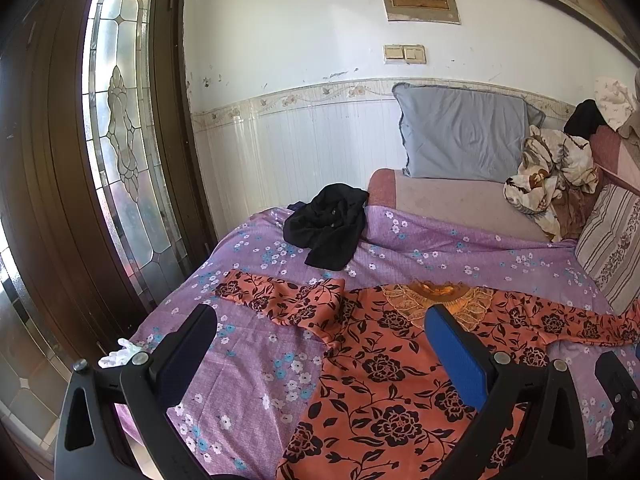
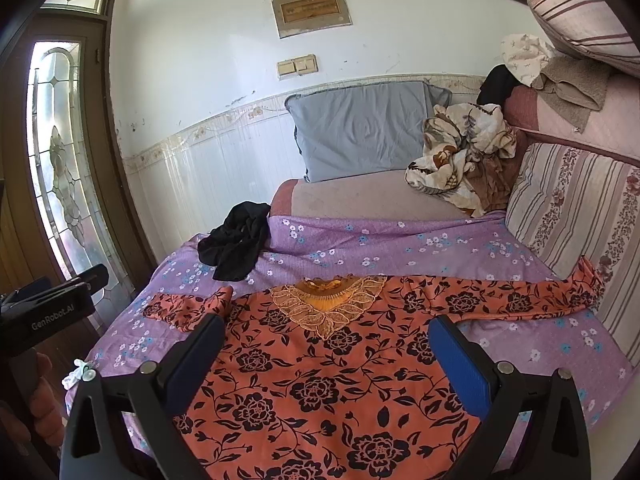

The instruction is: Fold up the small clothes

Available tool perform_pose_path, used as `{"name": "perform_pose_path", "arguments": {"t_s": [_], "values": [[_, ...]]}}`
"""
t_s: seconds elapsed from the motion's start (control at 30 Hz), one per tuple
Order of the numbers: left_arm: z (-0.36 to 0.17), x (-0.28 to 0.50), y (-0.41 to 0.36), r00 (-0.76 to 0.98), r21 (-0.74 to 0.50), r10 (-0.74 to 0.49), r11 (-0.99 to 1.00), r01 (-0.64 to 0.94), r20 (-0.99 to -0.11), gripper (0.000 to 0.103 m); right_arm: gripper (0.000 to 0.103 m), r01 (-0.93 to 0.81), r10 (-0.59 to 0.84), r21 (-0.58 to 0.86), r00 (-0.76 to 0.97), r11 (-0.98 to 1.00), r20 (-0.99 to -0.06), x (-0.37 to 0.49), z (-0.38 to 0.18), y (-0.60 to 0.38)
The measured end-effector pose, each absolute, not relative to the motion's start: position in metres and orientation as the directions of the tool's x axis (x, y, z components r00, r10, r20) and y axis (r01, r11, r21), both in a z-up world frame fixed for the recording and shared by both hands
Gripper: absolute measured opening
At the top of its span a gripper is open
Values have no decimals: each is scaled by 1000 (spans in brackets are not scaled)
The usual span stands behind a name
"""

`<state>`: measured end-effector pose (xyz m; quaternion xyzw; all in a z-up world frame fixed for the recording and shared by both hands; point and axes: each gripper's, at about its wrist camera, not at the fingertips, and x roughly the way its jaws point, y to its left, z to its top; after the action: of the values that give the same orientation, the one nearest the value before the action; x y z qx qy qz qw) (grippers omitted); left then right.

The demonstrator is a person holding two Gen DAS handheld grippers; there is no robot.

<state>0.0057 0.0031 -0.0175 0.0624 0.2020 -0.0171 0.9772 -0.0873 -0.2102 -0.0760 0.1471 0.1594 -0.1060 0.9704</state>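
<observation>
An orange top with black flowers (image 1: 384,368) lies spread flat on the purple flowered bedsheet (image 1: 248,364), its gold embroidered collar (image 1: 436,294) pointing to the far side. It also shows in the right wrist view (image 2: 320,380), with the left sleeve (image 2: 188,306) bent and the right sleeve (image 2: 520,300) stretched toward the striped cushion. My left gripper (image 1: 320,328) is open and empty above the top's left side. My right gripper (image 2: 326,334) is open and empty above the top's chest. A crumpled black garment (image 1: 328,224) lies beyond the top; it also shows in the right wrist view (image 2: 236,240).
A grey pillow (image 1: 464,136) leans on the white wall. A crumpled floral cloth (image 1: 552,172) and a striped cushion (image 1: 612,244) lie at the right. A wooden door with stained glass (image 1: 120,120) stands left of the bed. The left gripper's body (image 2: 48,312) shows at the right view's left edge.
</observation>
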Motion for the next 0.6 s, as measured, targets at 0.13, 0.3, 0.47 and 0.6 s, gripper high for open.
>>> {"name": "perform_pose_path", "arguments": {"t_s": [0.13,0.3,0.47,0.6], "values": [[-19,6,3,924,128,-3,990,56,-383,103,103,253,-157,254,926,934,-343,-87,-77,-210],[-22,13,3,910,104,-11,993,59,-414,103,103,250,-148,272,926,929,-347,-82,-79,-210],[-26,22,0,908,112,-7,992,59,-418,103,103,254,-147,278,924,926,-353,-75,-81,-211],[-31,32,-4,911,130,2,990,56,-413,103,103,259,-147,285,921,923,-362,-66,-83,-214]]}}
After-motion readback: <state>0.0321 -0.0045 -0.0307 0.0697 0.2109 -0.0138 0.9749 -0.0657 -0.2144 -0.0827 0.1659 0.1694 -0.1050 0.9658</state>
